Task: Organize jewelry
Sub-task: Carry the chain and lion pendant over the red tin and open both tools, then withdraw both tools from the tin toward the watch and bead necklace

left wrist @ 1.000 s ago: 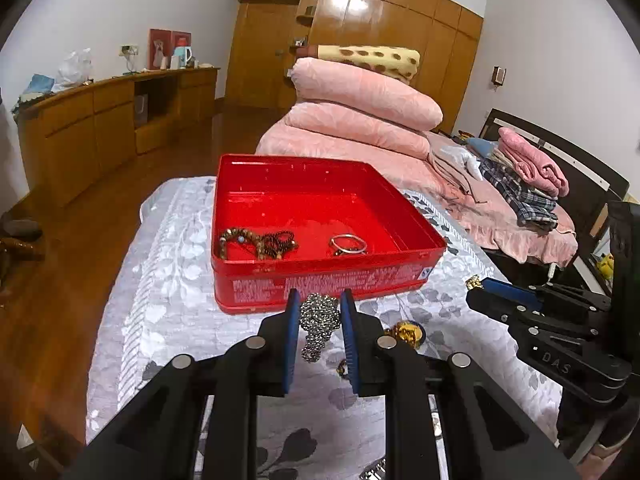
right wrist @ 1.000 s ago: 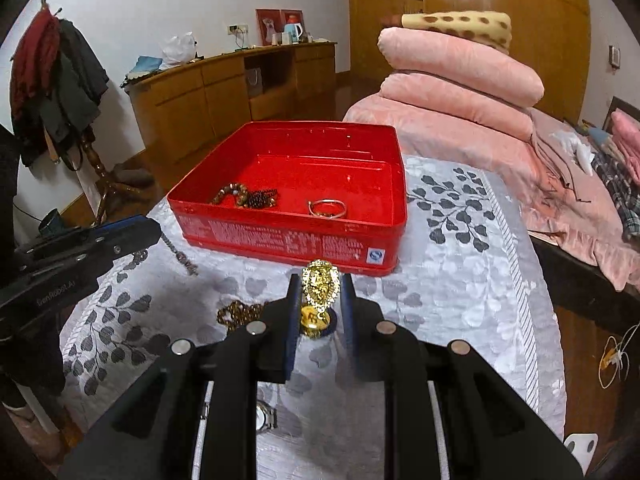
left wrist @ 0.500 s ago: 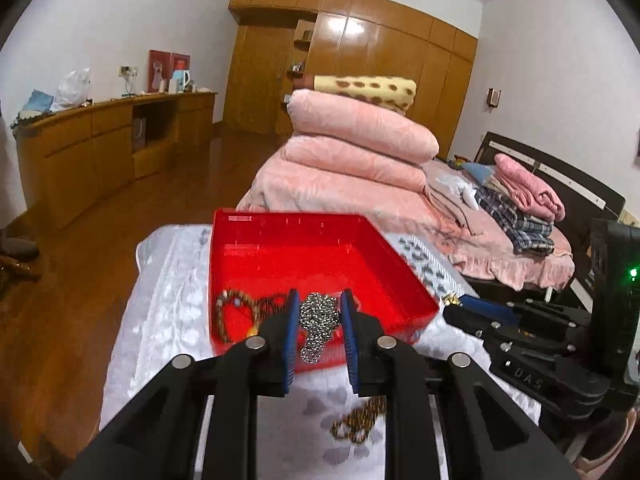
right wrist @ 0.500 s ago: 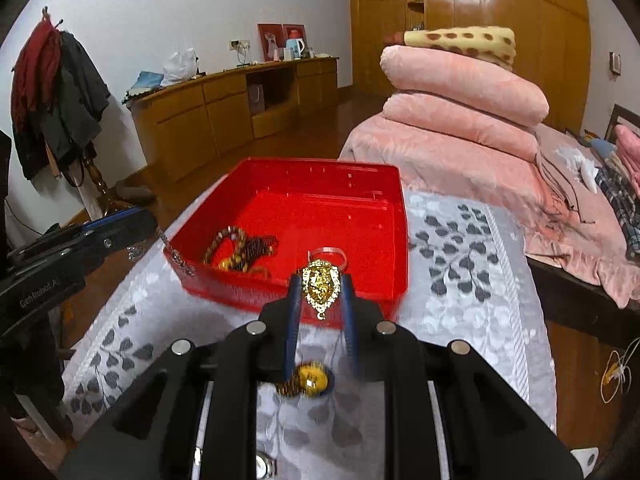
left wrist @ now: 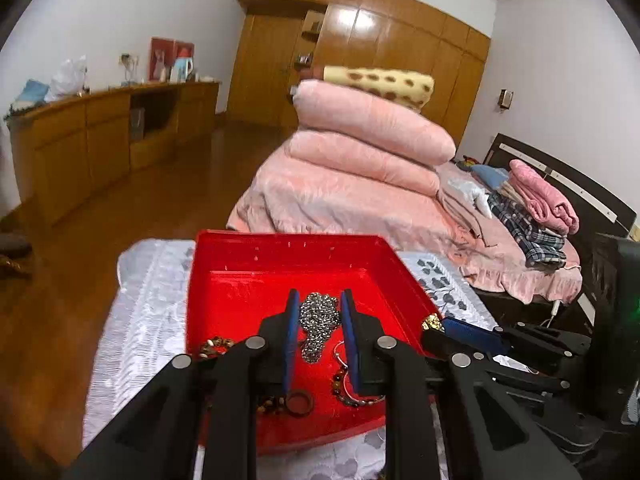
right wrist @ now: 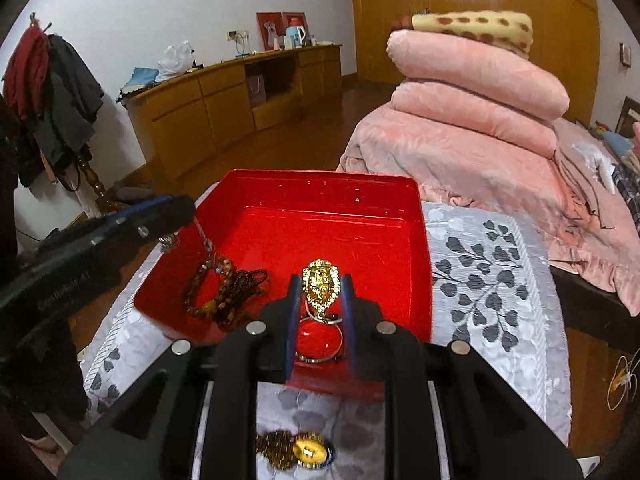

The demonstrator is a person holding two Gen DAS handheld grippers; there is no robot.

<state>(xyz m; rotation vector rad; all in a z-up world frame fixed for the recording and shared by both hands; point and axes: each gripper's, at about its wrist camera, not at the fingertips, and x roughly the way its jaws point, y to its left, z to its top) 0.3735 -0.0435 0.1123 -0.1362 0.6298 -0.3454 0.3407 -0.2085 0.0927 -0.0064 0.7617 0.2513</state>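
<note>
A red tin box (left wrist: pixel 288 256) (right wrist: pixel 420 248) stands on the patterned tablecloth. My left gripper (left wrist: pixel 317 320) is shut on a bunched silver chain (left wrist: pixel 318 326) and holds it over the box. My right gripper (right wrist: pixel 320 292) is shut on a gold lion pendant (right wrist: pixel 320 286) and holds it over the box's near edge. Inside the box lie brown bead bracelets (right wrist: pixel 224 290) and a silver bangle (right wrist: pixel 320 340). The left gripper also shows at the left of the right wrist view (right wrist: pixel 120 224), with the chain dangling from it.
A gold coin piece with dark beads (right wrist: pixel 300 450) lies on the tablecloth (right wrist: pixel 492 280) in front of the box. A bed with stacked pink quilts (right wrist: pixel 472 92) stands behind the table. A wooden cabinet (right wrist: pixel 224 100) lines the left wall.
Both grippers have moved forward and now hold their pieces over the red box. Each stays shut on its piece.
</note>
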